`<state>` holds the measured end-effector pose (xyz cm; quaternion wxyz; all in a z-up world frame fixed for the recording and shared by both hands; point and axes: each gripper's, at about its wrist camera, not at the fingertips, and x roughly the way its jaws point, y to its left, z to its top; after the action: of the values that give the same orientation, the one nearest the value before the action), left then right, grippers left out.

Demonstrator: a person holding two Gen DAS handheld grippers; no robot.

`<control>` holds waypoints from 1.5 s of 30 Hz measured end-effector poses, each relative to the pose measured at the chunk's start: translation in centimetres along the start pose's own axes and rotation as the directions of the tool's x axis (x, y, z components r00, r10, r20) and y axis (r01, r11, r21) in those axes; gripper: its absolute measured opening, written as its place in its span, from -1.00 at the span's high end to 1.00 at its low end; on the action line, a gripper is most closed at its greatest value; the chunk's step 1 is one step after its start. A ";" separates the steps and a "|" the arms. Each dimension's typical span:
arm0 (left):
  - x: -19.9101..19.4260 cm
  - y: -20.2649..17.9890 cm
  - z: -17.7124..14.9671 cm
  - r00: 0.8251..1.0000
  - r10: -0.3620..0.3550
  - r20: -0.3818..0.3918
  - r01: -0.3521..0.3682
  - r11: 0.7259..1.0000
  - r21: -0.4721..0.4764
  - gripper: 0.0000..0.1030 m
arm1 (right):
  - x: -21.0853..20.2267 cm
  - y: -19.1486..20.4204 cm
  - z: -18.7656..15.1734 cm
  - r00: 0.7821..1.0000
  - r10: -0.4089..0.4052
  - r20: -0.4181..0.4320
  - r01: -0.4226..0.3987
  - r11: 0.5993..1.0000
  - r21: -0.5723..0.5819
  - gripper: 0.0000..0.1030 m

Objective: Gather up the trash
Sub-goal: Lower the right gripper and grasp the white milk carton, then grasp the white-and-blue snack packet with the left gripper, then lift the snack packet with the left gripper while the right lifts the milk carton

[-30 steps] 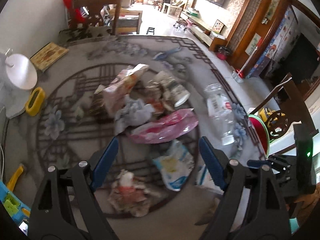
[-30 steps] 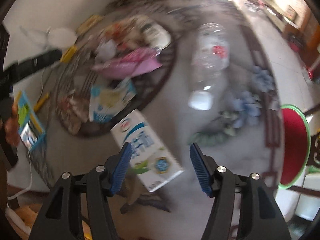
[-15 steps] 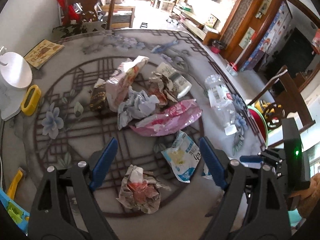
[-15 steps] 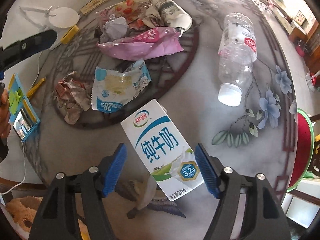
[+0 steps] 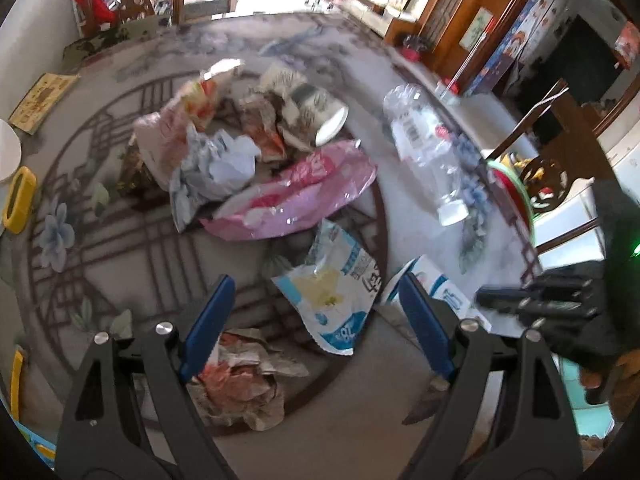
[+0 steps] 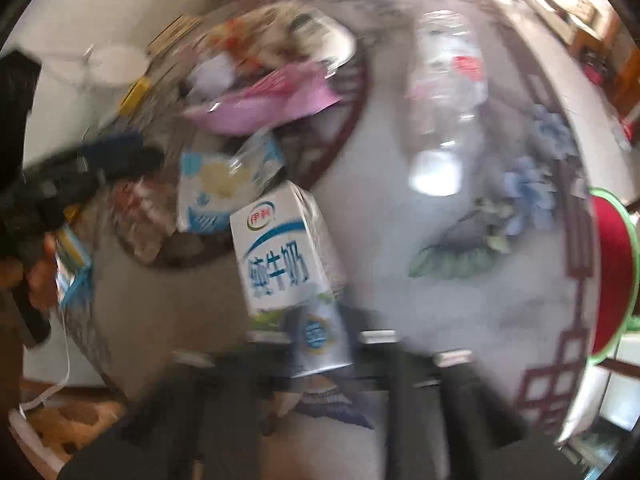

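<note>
My right gripper (image 6: 320, 344) has just closed on the milk carton (image 6: 280, 256); my left gripper (image 5: 316, 320) hangs open over the crumpled wrapper (image 5: 240, 380).

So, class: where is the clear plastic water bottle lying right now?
In the left wrist view the clear plastic water bottle lies on its side on the patterned table, right of the pink plastic wrapper, its white cap nearest the camera.

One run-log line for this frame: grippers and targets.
left hand-held gripper: open, above crumpled wrapper | right hand-held gripper: just closed on milk carton | table
</note>
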<state>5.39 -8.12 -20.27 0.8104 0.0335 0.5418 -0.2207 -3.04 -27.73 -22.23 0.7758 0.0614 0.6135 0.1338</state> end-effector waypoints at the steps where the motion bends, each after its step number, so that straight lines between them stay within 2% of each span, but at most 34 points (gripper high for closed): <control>1: 0.4 -0.1 0.1 1.000 0.001 -0.007 -0.001 1.000 -0.002 -0.58 | -0.3 -0.5 0.2 1.000 0.012 0.007 -0.012 1.000 0.019 0.91; 3: 1.1 0.0 0.1 1.000 0.001 -0.017 -0.001 1.000 -0.007 -0.59 | -0.9 -0.7 0.2 1.000 0.011 0.025 -0.012 1.000 0.027 0.71; 5: 2.3 0.4 0.0 0.999 0.013 -0.048 -0.015 0.999 -0.030 -0.58 | -1.5 -0.7 0.2 0.999 0.026 0.041 -0.028 0.999 0.032 0.12; 7: 3.7 1.1 -0.1 0.996 0.023 -0.090 -0.029 0.997 -0.071 -0.58 | -1.6 -0.2 0.1 0.998 0.030 0.048 -0.032 0.999 0.037 0.09; 9: 4.5 1.6 -0.3 0.993 0.001 -0.115 -0.014 0.994 -0.108 -0.56 | -1.6 -0.2 0.1 0.998 0.035 0.046 -0.037 0.998 0.048 0.09; 10: 4.7 1.6 -0.4 0.993 0.000 -0.116 -0.013 0.994 -0.111 -0.46 | -1.4 0.1 0.1 0.998 0.038 0.046 -0.040 0.998 0.049 0.09; 12: 4.6 1.4 -0.5 0.994 0.014 -0.108 -0.024 0.996 -0.087 -0.04 | -1.3 0.4 0.0 0.998 0.038 0.046 -0.040 0.998 0.047 0.08; 13: 4.6 1.4 -0.5 0.994 0.008 -0.108 -0.017 0.996 -0.089 0.31 | -1.3 0.5 0.0 0.998 0.038 0.045 -0.040 0.998 0.045 0.06; 14: 4.7 1.6 -0.5 0.994 -0.009 -0.112 -0.003 0.995 -0.100 0.50 | -1.2 0.6 0.1 0.998 0.039 0.043 -0.041 0.998 0.044 -0.02; 16: 4.6 2.3 -0.6 0.992 -0.061 -0.109 0.045 0.989 -0.139 0.78 | -0.9 0.9 0.2 0.998 0.044 0.037 -0.045 0.998 0.039 -0.06; 19: 3.6 3.1 -0.8 0.995 -0.064 -0.072 0.051 0.985 -0.164 0.90 | -0.3 1.7 0.4 0.998 0.051 0.025 -0.051 0.998 0.027 -0.08; 25: -0.2 4.9 -0.8 0.999 -0.010 0.031 0.017 0.979 -0.203 0.93 | 1.4 3.7 0.4 0.999 0.031 -0.018 -0.032 0.999 -0.036 -0.13; 34: -4.2 4.8 0.9 0.989 0.030 0.148 0.001 0.979 -0.203 0.93 | 4.1 4.7 -0.2 0.997 -0.036 -0.069 0.030 0.996 -0.087 -0.12; 35: -4.4 4.7 0.9 0.988 0.033 0.154 -0.002 0.980 -0.199 0.93 | 4.1 4.7 -0.3 0.997 -0.039 -0.067 0.033 0.996 -0.086 -0.05; 38: -4.9 4.0 1.2 0.984 0.045 0.172 -0.014 0.984 -0.176 0.93 | 3.7 4.7 -0.5 0.998 -0.035 -0.051 0.031 0.996 -0.082 -0.03; 45: -5.9 2.6 1.7 0.978 0.040 0.202 -0.009 0.988 -0.152 0.93 | -0.1 3.4 -0.1 0.997 -0.029 0.069 0.030 0.999 -0.014 -0.02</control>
<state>6.03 -4.40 -14.77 0.8647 -0.0441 0.4701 -0.1714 -3.60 -24.50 -21.23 0.7988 0.0511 0.5863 0.1248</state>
